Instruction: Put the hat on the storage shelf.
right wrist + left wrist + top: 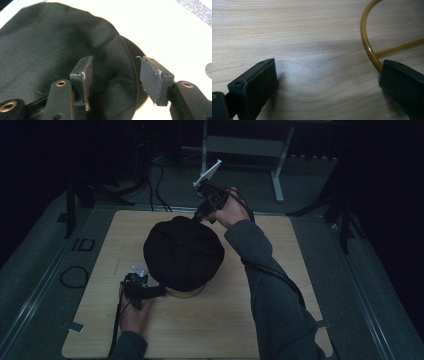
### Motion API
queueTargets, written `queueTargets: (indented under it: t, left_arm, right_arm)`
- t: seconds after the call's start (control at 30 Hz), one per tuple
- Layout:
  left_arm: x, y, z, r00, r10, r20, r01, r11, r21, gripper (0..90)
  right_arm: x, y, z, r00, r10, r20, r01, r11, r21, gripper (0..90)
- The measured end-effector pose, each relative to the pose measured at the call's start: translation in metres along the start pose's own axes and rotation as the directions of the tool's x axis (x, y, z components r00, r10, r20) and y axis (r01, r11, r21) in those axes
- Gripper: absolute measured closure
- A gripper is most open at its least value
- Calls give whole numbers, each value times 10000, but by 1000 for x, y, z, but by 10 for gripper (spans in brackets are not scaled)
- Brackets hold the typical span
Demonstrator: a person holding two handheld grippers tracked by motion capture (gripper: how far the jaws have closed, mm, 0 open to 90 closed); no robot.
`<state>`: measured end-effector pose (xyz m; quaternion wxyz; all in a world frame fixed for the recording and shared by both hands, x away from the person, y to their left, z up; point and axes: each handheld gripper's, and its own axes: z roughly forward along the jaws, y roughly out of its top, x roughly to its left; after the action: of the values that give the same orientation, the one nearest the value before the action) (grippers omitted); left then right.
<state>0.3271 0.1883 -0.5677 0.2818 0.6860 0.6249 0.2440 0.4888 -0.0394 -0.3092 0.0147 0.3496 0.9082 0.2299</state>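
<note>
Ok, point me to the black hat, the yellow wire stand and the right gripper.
black hat point(183, 252), high view, crown top.
yellow wire stand point(365, 42), left gripper view, curved ring.
right gripper point(115, 77), right gripper view, between the open jaws.

The left tool point(325, 82) is seen with its two black jaws spread wide over the pale wood-grain counter point(294, 32). A mustard-yellow wire ring point(365, 41) is laid on the counter, curving right up to the right-hand jaw.

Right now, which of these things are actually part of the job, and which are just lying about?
In the job:
- black hat
- yellow wire stand under it
- left claw, open at the stand
- right claw, open over the hat's far edge

Lying about:
- cable loop on the floor
- metal frame behind the table
</note>
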Motion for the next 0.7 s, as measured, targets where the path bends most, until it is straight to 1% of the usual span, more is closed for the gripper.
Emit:
queueTargets:
  t: [0.2, 0.37, 0.43, 0.5, 0.7]
  left_arm:
    - [0, 0, 0, 10000, -1, -6, 1, 10000, -2, 13]
    - [0, 0, 0, 10000, 2, -15, -2, 10000, 2, 13]
    - [0, 0, 0, 10000, 10, -6, -10, 10000, 6, 13]
    - [0, 0, 0, 10000, 5, -5, -5, 10000, 0, 13]
    - [0, 0, 0, 10000, 7, -6, -7, 10000, 3, 13]
  right_arm:
    - [0, -2, -1, 9994, -339, 68, 339, 9994, 119, 405]
    - [-2, -5, -3, 9993, -352, 140, 350, 9992, 194, 407]
    - [-4, -9, -5, 9990, -426, 110, 423, 9986, 314, 422]
    - [-4, -11, -5, 9984, -532, 192, 523, 9977, 434, 429]
    - [-7, -17, -8, 9979, -613, 207, 600, 9964, 603, 432]
